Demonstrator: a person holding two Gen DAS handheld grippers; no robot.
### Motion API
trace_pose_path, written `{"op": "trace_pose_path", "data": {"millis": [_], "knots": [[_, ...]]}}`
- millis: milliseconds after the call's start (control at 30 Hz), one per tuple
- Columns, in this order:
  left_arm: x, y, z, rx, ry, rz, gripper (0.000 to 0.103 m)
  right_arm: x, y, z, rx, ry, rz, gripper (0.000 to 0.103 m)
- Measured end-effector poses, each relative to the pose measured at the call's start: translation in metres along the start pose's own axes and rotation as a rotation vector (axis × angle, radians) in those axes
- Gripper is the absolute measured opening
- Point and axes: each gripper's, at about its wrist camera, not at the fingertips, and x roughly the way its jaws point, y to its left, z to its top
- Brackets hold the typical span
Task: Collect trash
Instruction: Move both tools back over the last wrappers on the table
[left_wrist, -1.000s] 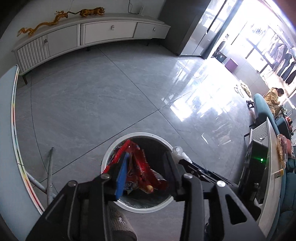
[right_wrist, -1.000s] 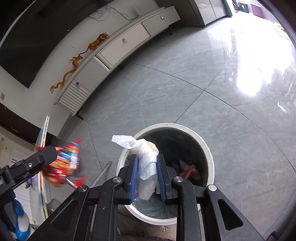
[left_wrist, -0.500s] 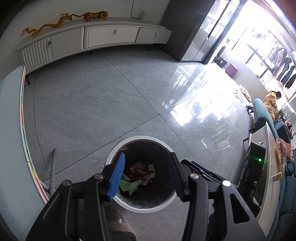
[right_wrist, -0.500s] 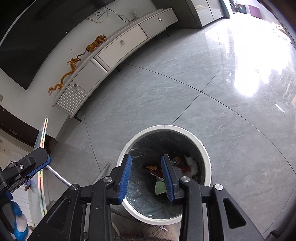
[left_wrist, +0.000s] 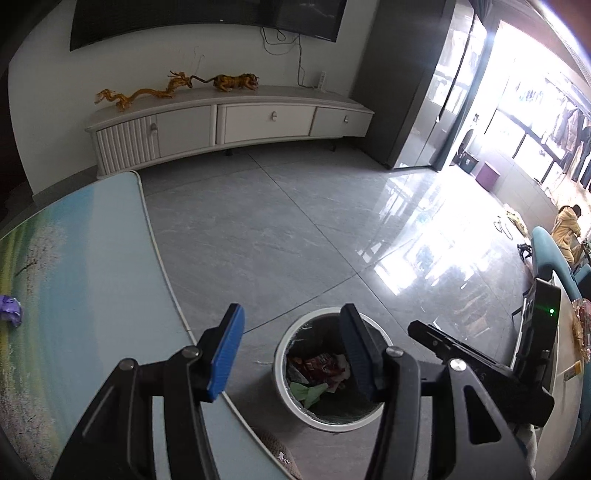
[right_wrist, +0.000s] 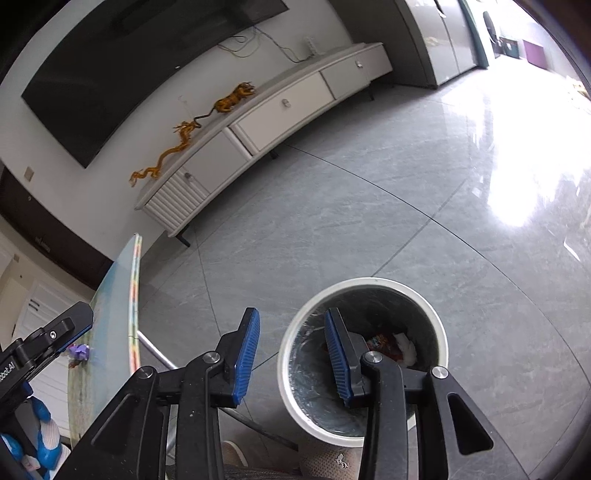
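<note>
Both tongs, left (left_wrist: 291, 354) and right (right_wrist: 291, 360), are empty with jaws opening above the white bin (left_wrist: 284, 384), where wrappers and tissue (right_wrist: 404, 345) already lie. One purple scrap (left_wrist: 10, 312), probably trash, remains on the counter (left_wrist: 85, 258). Only the left view shows green litter (left_wrist: 308, 391) inside the bin.

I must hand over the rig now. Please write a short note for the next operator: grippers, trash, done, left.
Left gripper: jaws opening, nothing between them.
Right gripper: jaws opening, also empty.
White trash bin stands on the floor; red wrapper and white tissue lie inside.
Left: one purple scrap on the table.
</note>
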Motion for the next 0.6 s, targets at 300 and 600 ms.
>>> {"op": "trace_pose_path", "data": {"millis": [300,600], "knots": [[-0.062,0.066,0.003,-0.037,-0.109,0.115,0.052,-0.011,0.08,0.007,-0.153,-0.019,0.069,0.035],[-0.124,0.145,0.006,-0.098,-0.182,0.196,0.052,-0.022,0.175,0.011,-0.321,-0.039,0.166,0.036]]}}
